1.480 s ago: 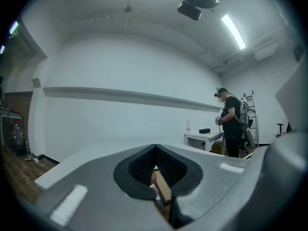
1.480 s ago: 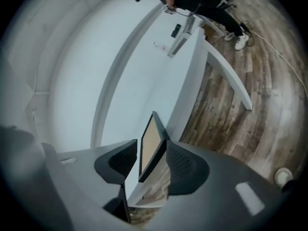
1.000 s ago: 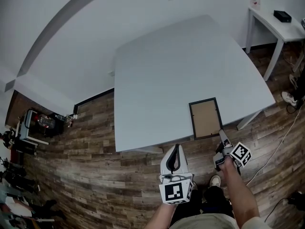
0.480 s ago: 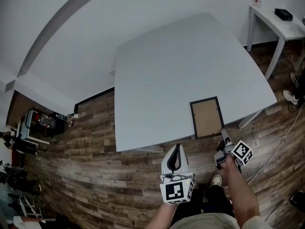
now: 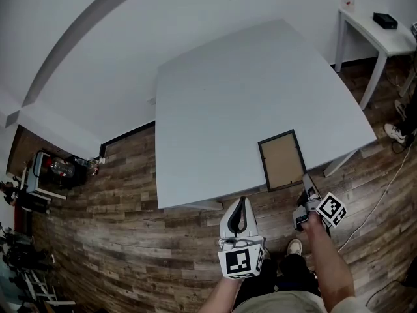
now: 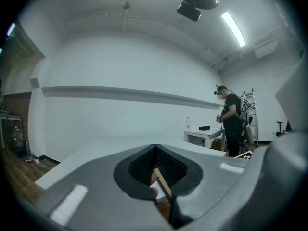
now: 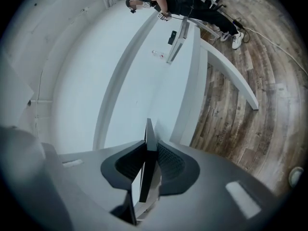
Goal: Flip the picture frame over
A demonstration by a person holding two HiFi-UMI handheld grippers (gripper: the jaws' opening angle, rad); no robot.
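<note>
Clamping the near edge of the black-rimmed rectangular picture frame, the right gripper has just been closing its jaws, and its pads press on the frame. The frame rests brown side up at the near right corner of the pale grey table. The left gripper hovers off the table's near edge, jaws together and empty.

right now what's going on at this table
A person works with a gripper in each hand. The right gripper has just been closing its jaws on the near corner of the picture frame, which lies brown side up by the edge of the table, and now pinches it. The left gripper hangs shut beside it, holding nothing.
</note>
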